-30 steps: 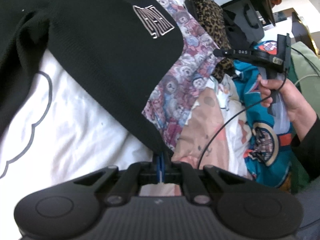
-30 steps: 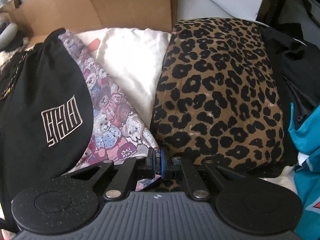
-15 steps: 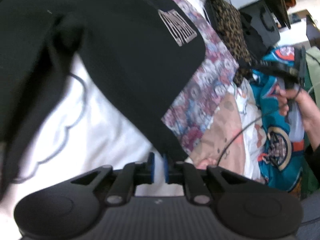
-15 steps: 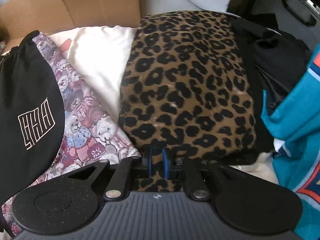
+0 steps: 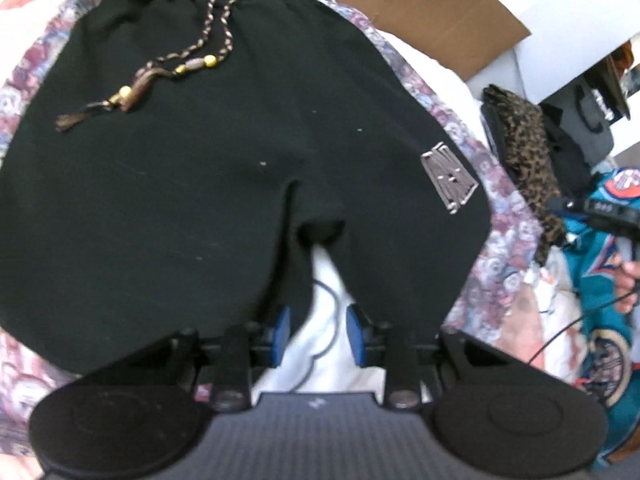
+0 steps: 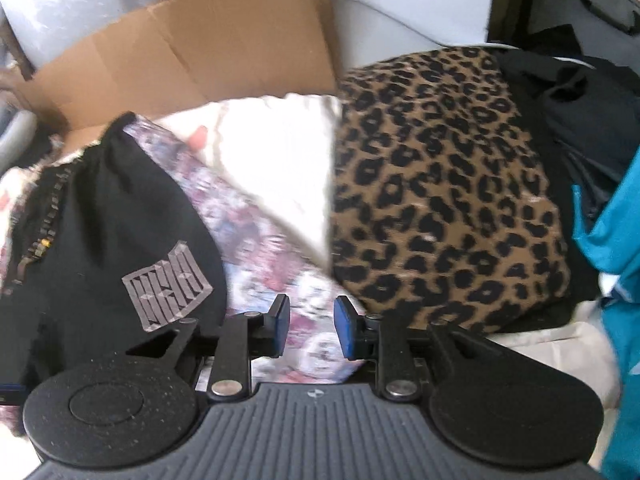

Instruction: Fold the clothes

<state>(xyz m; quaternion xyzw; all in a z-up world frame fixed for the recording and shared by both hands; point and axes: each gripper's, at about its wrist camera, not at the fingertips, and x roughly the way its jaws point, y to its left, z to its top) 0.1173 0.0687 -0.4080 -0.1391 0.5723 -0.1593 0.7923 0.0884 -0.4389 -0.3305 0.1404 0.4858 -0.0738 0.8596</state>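
Black shorts with a braided drawstring and a grey logo patch lie spread flat on a teddy-bear print cloth. My left gripper hovers at the crotch gap between the legs. Its jaws are opening, and only the white cloth below shows between them. The left pad sits close to the inner leg hem without pinching it. My right gripper is over the print cloth, just right of the shorts. Its jaws are opening too, with nothing gripped.
A folded leopard-print garment lies right of the right gripper, with dark clothes behind it and a teal jersey at the far right. Flattened cardboard stands at the back. A person's hand shows at the left view's right edge.
Both pairs of jaws were shut and now stand apart. The left gripper let go of the shorts' hem and drew back and up, so the whole shorts now show.
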